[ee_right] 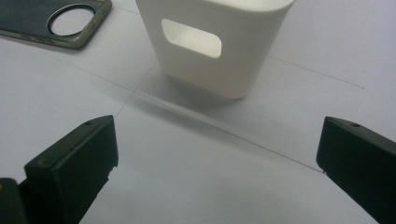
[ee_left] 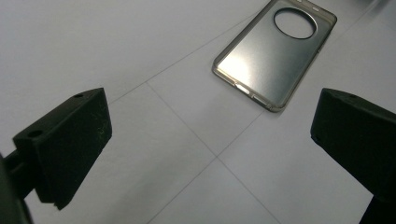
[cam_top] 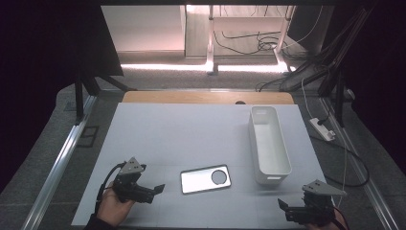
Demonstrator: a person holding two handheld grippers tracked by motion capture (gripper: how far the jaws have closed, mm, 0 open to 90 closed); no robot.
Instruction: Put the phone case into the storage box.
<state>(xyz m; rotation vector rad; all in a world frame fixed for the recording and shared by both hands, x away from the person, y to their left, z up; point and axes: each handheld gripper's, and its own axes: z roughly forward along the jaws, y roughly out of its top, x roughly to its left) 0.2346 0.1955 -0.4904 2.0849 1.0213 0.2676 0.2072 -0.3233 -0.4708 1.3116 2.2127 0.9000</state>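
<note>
Tools number two: the left tool [cam_top: 158, 188] is hovering with jaws spread wide at 8 o'clock on the surface [cam_top: 182, 139], and the right tool [cam_top: 282, 205] is sitting equally wide open at 4 o'clock. One phone case [cam_top: 205, 179] is lying flat between them near 6 o'clock, untouched, and one white bin [cam_top: 269, 145] is standing at 3 o'clock.

High view: fixed above the near edge, looking forward and down over the whole desk [cam_top: 158, 129]. Both gripper views sit low and close to the surface, looking along their own fingers; all three share the phone case [cam_top: 205, 179] [ee_left: 274, 52] [ee_right: 51, 21].
</note>
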